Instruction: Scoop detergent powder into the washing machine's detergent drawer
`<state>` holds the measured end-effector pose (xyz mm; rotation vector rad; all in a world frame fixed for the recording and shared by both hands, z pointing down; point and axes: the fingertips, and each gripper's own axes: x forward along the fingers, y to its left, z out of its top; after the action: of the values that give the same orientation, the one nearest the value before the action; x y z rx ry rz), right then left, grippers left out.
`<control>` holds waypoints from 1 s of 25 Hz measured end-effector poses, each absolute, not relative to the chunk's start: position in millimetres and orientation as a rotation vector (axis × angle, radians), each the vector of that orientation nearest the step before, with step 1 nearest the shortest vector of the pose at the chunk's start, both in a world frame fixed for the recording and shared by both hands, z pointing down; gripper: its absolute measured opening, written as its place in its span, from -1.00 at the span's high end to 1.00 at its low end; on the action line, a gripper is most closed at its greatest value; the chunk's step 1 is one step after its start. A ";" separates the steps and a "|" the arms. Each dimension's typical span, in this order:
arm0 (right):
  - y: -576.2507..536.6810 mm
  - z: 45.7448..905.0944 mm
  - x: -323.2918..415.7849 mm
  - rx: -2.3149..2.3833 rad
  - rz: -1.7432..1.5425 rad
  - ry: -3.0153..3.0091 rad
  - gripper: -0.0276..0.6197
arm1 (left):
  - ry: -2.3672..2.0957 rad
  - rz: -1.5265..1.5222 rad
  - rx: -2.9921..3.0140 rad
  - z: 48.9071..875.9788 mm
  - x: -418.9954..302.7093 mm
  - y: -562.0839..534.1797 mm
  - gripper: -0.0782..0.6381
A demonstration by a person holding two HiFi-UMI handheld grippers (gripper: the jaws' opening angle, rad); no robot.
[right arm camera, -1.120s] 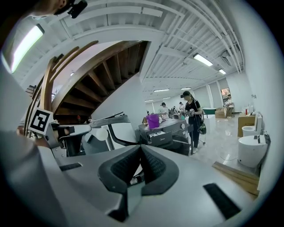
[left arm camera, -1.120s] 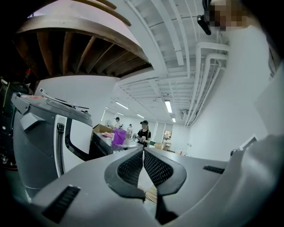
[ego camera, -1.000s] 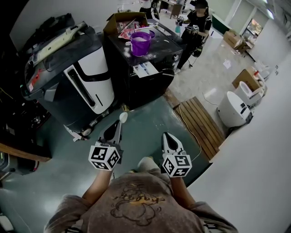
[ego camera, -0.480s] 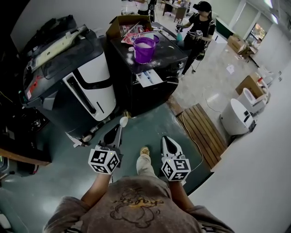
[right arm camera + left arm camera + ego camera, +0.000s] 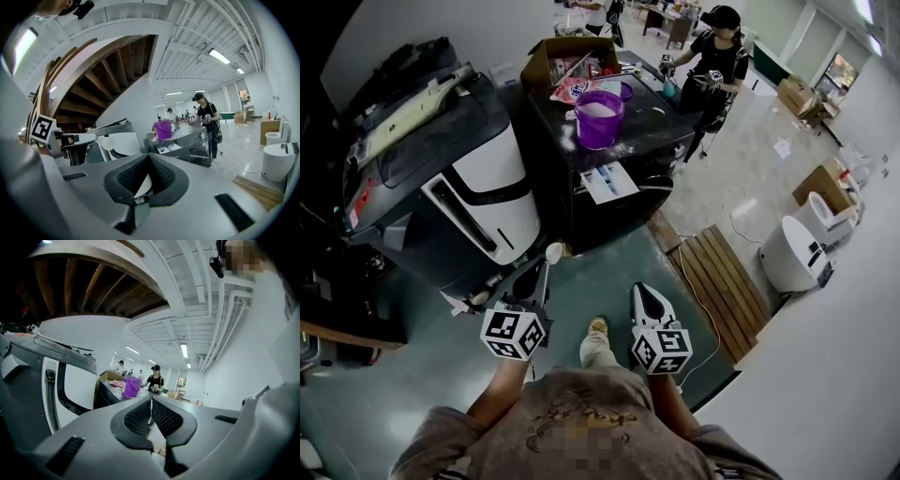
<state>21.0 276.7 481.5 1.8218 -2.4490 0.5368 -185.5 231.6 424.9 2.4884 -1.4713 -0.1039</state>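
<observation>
The small white plastic scoop [image 5: 553,251] could slip or tip, because the left claw [image 5: 545,267] pinches only its thin handle. The right claw [image 5: 640,290] is closed on nothing. The purple plastic bucket [image 5: 599,117] of white powder stands on top of the black washing machine [image 5: 572,199], near the middle. The machine's white drawer [image 5: 609,181] sticks out at the front, well apart from the scoop.

Left hand-held gripper [image 5: 543,270] clamped on scoop [image 5: 553,252]; right hand-held gripper [image 5: 640,290] jaws together; both pointing forward.
</observation>
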 end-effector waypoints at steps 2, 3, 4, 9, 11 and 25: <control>259.9 478.8 25.6 1.817 0.536 -2.454 0.91 | -1.480 -0.108 2.484 421.4 -182.2 216.4 0.72; 251.4 478.0 27.7 1.812 0.535 -2.456 0.91 | -1.485 -0.109 2.482 420.2 -180.7 208.7 0.72; 242.7 477.4 29.5 1.806 0.536 -2.459 0.91 | -1.490 -0.111 2.479 419.2 -179.1 201.1 0.72; 199.5 474.1 38.1 1.768 0.538 -2.478 0.91 | -1.514 -0.118 2.466 413.2 -169.2 163.8 0.72; 181.5 472.7 40.6 1.748 0.535 -2.489 0.91 | -1.527 -0.120 2.458 411.3 -166.4 149.1 0.72; 75.5 473.6 81.5 1.694 0.517 -2.532 0.91 | -1.619 -0.161 2.396 410.1 -142.0 54.1 0.72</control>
<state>81.5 75.5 473.6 1.6938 -2.5320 0.5170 -142.0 54.1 410.1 2.3958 -1.6190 -0.1614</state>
